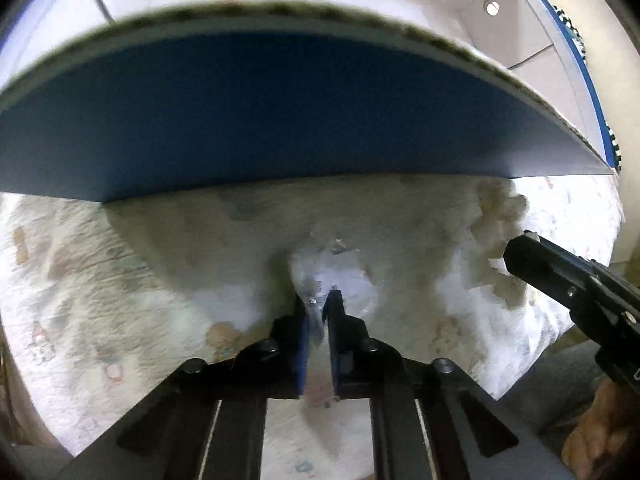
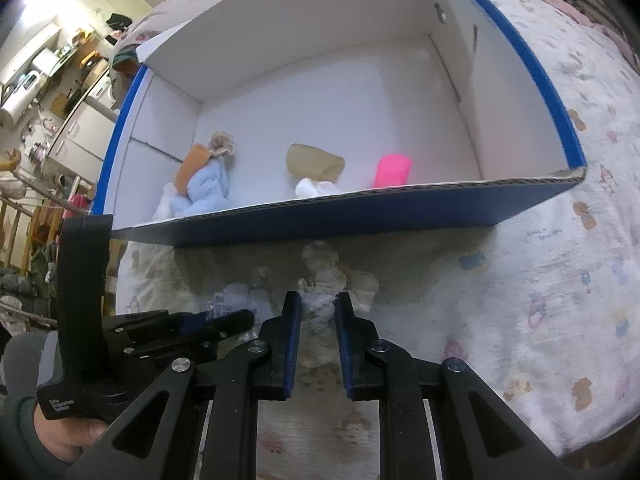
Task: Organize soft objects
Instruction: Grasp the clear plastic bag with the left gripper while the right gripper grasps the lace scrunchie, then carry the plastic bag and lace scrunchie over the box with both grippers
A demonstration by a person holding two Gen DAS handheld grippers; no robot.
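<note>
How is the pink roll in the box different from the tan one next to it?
The pink roll is bright pink and the tan roll is dull beige. The pink roll stands more upright, while the tan roll lies tipped with its open end facing out. The tan roll has small white things in front; the pink roll sits alone. Both rest inside the box.

Both grippers, the left gripper point(image 1: 319, 300) and right gripper point(image 2: 318, 300), are black angular frames with silver screws and blue-padded fingers point(image 2: 294, 320), held by bare-skinned hands in grey-green sleeves.
</note>
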